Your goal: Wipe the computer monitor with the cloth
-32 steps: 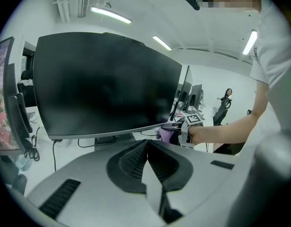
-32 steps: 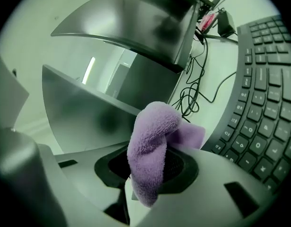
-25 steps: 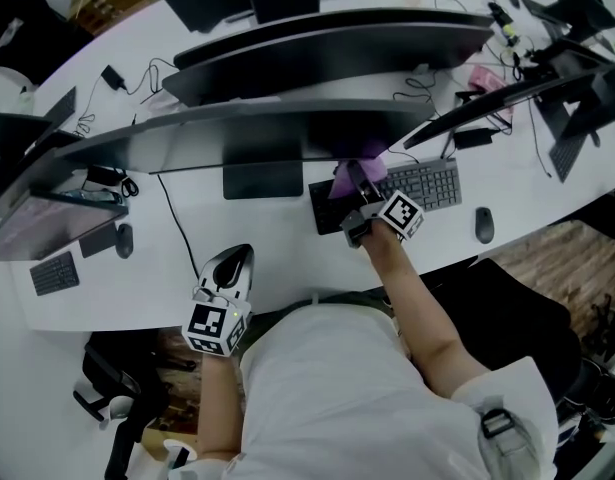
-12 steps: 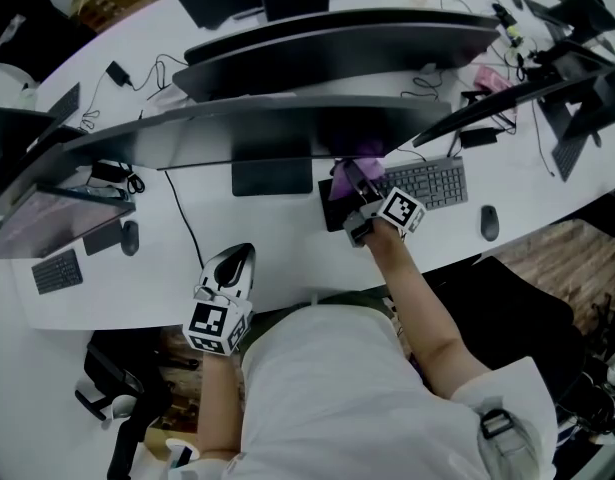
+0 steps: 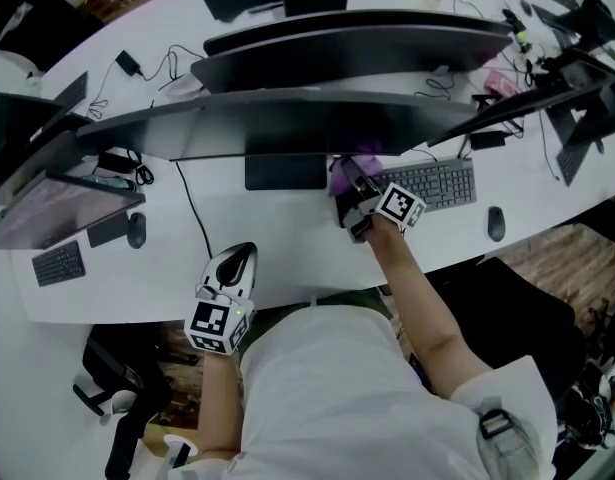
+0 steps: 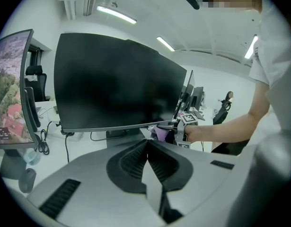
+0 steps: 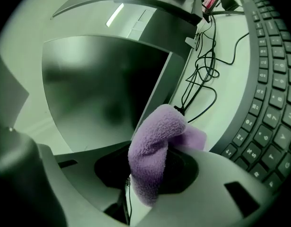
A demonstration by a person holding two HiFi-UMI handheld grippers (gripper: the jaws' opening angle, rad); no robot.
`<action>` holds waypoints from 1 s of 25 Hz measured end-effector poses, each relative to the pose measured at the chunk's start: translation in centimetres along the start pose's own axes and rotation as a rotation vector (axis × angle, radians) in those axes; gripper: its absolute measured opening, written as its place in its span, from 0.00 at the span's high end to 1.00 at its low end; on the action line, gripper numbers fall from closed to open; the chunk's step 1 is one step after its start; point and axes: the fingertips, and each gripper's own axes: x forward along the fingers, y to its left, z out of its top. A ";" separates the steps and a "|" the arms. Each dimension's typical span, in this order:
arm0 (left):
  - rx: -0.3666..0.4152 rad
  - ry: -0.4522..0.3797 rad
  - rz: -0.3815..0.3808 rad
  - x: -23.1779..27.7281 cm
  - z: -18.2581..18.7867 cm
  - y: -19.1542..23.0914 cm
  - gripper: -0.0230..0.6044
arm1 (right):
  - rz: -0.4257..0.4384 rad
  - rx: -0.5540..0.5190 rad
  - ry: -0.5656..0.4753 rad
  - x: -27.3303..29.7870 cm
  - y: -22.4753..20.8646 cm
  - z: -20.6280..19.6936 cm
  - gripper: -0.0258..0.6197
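The wide curved monitor (image 5: 287,120) stands at the middle of the white desk (image 5: 277,243); its dark screen (image 6: 112,82) fills the left gripper view. My right gripper (image 5: 350,176) is shut on a purple cloth (image 5: 364,160) and holds it at the screen's lower right edge. In the right gripper view the cloth (image 7: 154,148) bulges out of the jaws, right beside the screen (image 7: 102,89). The right gripper (image 7: 146,170) has its tips hidden by the cloth. My left gripper (image 5: 239,256) hangs near the desk's front edge, shut and empty (image 6: 147,146).
A grey keyboard (image 5: 434,183) and a mouse (image 5: 496,224) lie right of the cloth. Left stands another monitor (image 5: 57,213) showing a picture, with a small keyboard (image 5: 59,264) and mouse (image 5: 137,230). More monitors and cables (image 5: 152,68) crowd the back.
The right gripper with the cloth has shifted a little left along the monitor's lower edge. The left gripper has stayed where it was.
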 end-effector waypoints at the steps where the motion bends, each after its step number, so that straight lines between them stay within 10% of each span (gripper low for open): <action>1: -0.002 -0.001 0.001 -0.3 -0.1 0.3 0.96 | 0.002 -0.010 0.006 0.3 0.2 -0.3 0.78; 25: -0.042 -0.013 0.048 -7.9 -3.0 8.8 0.96 | 0.001 -0.104 0.094 8.3 4.9 -9.0 0.78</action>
